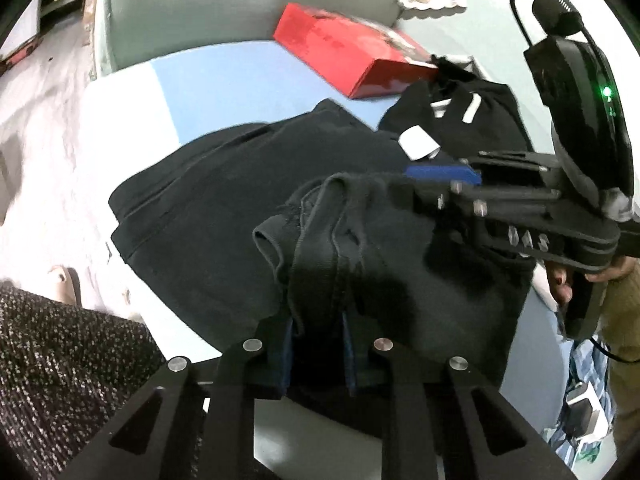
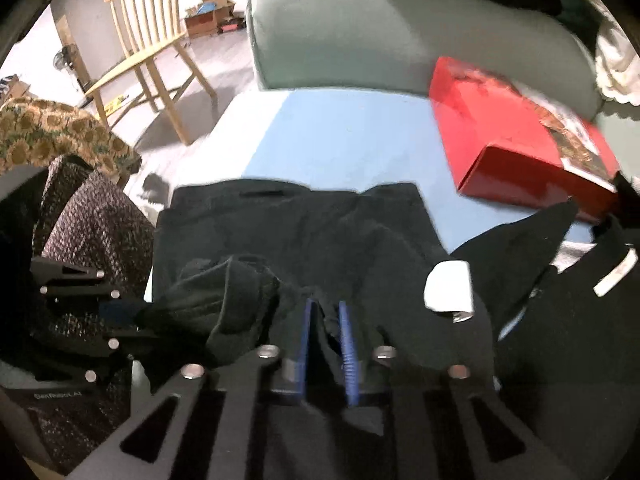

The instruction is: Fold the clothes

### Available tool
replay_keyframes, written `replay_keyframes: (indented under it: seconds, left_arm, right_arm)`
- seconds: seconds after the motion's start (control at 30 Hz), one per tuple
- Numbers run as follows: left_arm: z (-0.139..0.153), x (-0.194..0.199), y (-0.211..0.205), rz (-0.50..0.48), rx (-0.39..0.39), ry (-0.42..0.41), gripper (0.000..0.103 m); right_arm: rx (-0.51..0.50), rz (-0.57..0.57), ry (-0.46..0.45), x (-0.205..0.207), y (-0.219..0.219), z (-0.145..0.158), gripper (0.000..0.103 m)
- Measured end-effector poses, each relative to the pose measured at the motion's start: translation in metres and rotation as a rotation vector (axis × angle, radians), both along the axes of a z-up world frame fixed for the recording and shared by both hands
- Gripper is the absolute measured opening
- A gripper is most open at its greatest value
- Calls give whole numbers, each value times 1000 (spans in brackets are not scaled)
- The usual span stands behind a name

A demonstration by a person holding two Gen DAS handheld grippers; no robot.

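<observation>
Left wrist view, item one: our left gripper (image 1: 320, 344), its blue-padded jaws clamped on a bunched edge of the black garment (image 1: 224, 208). That cloth rises straight from the jaws and spreads ahead of them across the light blue worktop (image 1: 224, 80).

Item two: our right gripper (image 1: 444, 176), to the right of the left gripper and pointing in from that side, one blue pad showing where it meets the same raised edge. A hand (image 1: 560, 280) grips its handle at the right margin.

Item three: a second dark garment with white stripes (image 1: 460, 116), ahead and to the right, beyond the right gripper. A white tag (image 1: 418, 142) lies just before it.

Item four: a red box (image 1: 348, 56), further ahead on the worktop, touching the striped garment's far end.

Item five: a grey-green cushion (image 1: 192, 0) behind the worktop.

Right wrist view, item six: the right gripper (image 2: 326, 348), jaws narrowed on a fold of the black garment (image 2: 288, 224), cloth pinched between the blue pads. The left gripper (image 2: 116, 308) sits to its left, holding the same hem.

Item seven: a wooden chair (image 2: 148, 40), far ahead and left, on the floor. A speckled knit fabric (image 2: 96, 220) hangs beside the left gripper.
</observation>
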State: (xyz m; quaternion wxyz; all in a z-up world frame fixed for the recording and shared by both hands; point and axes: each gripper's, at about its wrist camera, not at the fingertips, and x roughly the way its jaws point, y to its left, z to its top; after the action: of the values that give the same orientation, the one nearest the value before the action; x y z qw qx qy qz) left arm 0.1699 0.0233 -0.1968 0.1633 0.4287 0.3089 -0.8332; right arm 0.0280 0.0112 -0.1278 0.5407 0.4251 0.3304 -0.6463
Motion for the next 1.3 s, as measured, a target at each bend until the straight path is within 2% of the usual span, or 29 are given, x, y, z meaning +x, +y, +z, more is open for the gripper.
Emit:
replay_keyframes:
  seconds: [0.03,0.07,0.2,0.3,0.33,0.37,0.47,0.7,0.83,0.93,1.1,1.2,1.3]
  left_arm:
    - [-3,-1,-2,3,7,-6,20]
    - [-4,-1,-3,10,10,-12,20]
    - [-5,-4,0,2,-12,-12,20]
    - [-8,-6,-2,9,-4,-17,21]
    - [-9,-5,-4,14,3,-16,20]
    - [-9,-5,-5,18,10,-15,21]
    - [-7,-4,-4,19,6,-10,21]
    - [5,-1,-3,23,-20,33,21]
    - [22,5,-10,54,-39,89,21]
    - [28,7,-27,98,-24,110,20]
    - [19,10,-55,175,8,91,20]
    - [17,-2,-64,162,-6,79,20]
    - [6,-12,-70,142,-23,42,20]
  right_arm:
    - [23,5,-7,-1,-2,-6,41]
    - [46,8,4,-1,-4,-13,44]
    - [91,16,39,-2,-13,-29,48]
    - [83,12,31,-4,-18,-29,43]
    - [73,10,27,-3,-18,-27,36]
    - [62,7,24,-3,-17,-24,24]
    - [38,3,30,0,-14,-16,20]
    - [-36,-34,51,7,-1,13,18]
    - [-85,-52,56,4,-2,30,17]
    - [-117,-63,65,-2,-10,39,17]
    - [-118,-75,30,-10,-42,29,17]
    - [-96,-84,44,-17,-60,15,17]
    - [-90,-163,47,-35,-68,4,16]
